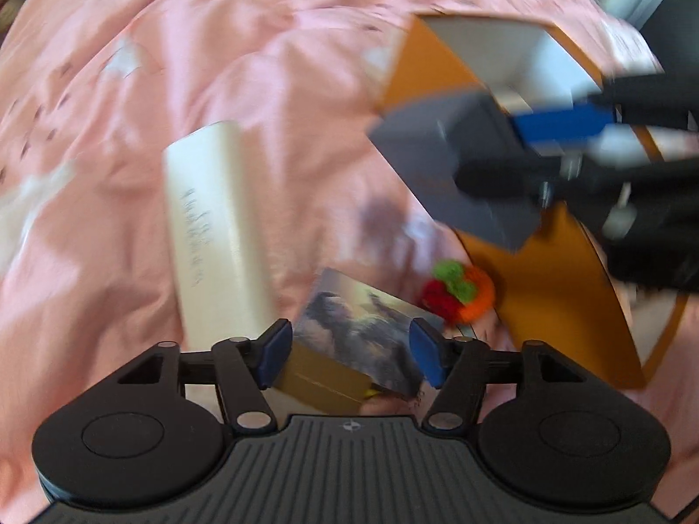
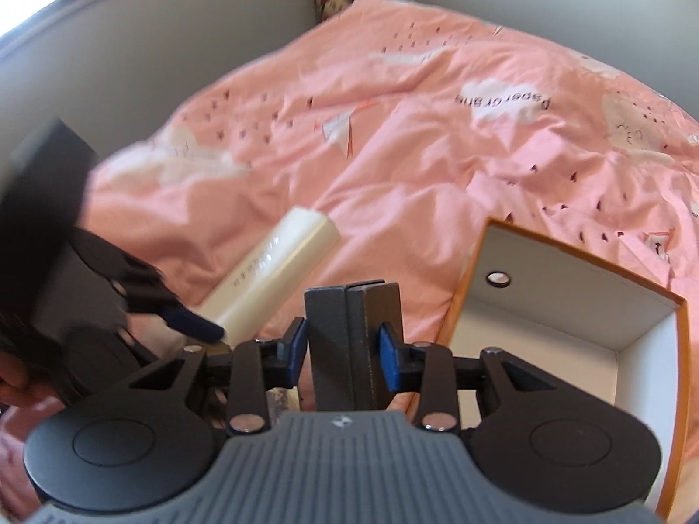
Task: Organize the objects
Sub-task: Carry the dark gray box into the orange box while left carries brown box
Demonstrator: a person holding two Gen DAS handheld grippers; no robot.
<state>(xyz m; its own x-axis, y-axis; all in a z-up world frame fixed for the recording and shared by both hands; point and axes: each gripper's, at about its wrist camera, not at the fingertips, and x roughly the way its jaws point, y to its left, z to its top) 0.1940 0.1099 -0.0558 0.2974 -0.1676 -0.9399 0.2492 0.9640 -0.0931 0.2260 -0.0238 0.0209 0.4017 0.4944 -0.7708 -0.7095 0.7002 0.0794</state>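
Observation:
My right gripper (image 2: 343, 349) is shut on a dark grey box (image 2: 349, 340) and holds it above the pink bed beside an open orange box with a white inside (image 2: 568, 305). The grey box (image 1: 454, 170) and the orange box (image 1: 546, 279) also show in the left wrist view. My left gripper (image 1: 347, 351) is open with its jaws on either side of a small picture-printed box (image 1: 362, 340) lying on the bed. A cream rectangular box (image 1: 214, 227) lies to its left; it also shows in the right wrist view (image 2: 275, 275).
A red, green and orange knitted toy (image 1: 454, 292) lies between the picture box and the orange box. The pink duvet (image 2: 437, 139) is rumpled. A grey wall (image 2: 153, 65) runs behind the bed.

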